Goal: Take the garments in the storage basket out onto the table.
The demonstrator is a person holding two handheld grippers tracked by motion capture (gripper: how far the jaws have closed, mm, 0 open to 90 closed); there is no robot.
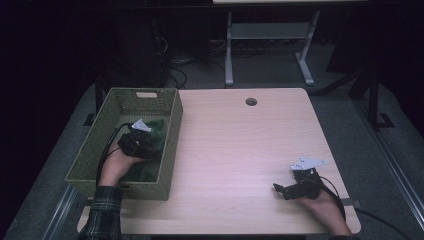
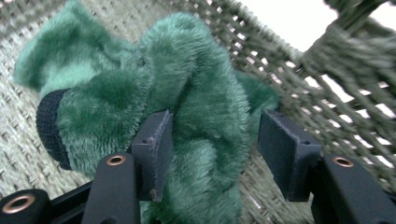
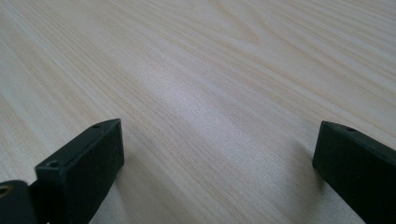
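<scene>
Green plush fabric (image 2: 187, 107), one bundled piece with a dark knit cuff, lies inside the woven basket (image 1: 112, 117) at the table's left edge, near its right wall. The left gripper (image 2: 212, 144) reaches down into the basket, jaws about half open and straddling a fold of the plush — the left pad touches the pile, the right pad stands clear, so no firm hold yet. Likely lined up this way to pinch the fold and lift it.

The right gripper (image 1: 285, 190) rests low on the bare wooden table (image 1: 240, 145), well apart, jaws wide with nothing between them — parked, I judge.

Count: one basket, one plush piece, two grippers.
</scene>
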